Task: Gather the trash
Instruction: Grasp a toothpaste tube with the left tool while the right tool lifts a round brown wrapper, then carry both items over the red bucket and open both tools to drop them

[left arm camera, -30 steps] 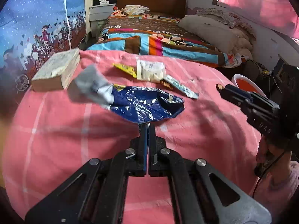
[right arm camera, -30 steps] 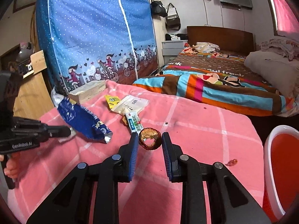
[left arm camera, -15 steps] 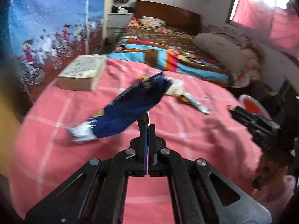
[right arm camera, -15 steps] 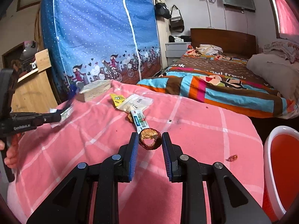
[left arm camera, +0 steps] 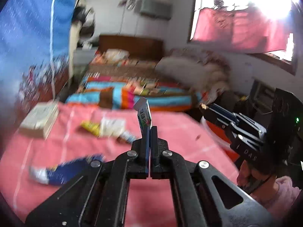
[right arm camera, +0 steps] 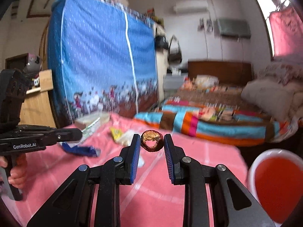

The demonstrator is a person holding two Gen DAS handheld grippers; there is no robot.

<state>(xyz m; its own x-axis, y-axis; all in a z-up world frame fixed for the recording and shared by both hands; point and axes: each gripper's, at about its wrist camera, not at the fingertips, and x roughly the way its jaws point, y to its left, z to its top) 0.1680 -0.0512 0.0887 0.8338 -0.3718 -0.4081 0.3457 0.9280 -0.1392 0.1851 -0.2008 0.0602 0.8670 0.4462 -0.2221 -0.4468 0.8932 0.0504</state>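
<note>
My left gripper (left arm camera: 150, 130) is shut on a blue snack bag (left arm camera: 64, 172). A printed corner of the bag sticks up between the tips, and the rest droops low on the left over the pink table (left arm camera: 75, 151). From the right wrist view the bag (right arm camera: 79, 149) hangs under the left gripper (right arm camera: 80, 131). My right gripper (right arm camera: 152, 141) is shut on a brown, ring-shaped dried peel (right arm camera: 152, 141), held above the table (right arm camera: 198, 160). It also shows at the right in the left wrist view (left arm camera: 203, 106). A yellow wrapper (left arm camera: 90, 128), a white packet (left arm camera: 111, 126) and a strip wrapper (left arm camera: 128, 138) lie on the cloth.
A red basin with a white rim (right arm camera: 251, 168) stands off the table's right side. A thick book (left arm camera: 39, 121) lies at the table's far left. Behind are a bed with a striped blanket (right arm camera: 208, 123) and a blue fabric wardrobe (right arm camera: 98, 56). A hand (right arm camera: 17, 177) holds the left gripper.
Both grippers have risen and tipped upward, so more of the room shows. The blue bag swung from in front of the left tips to hang down on the left. The peel stays gripped.
</note>
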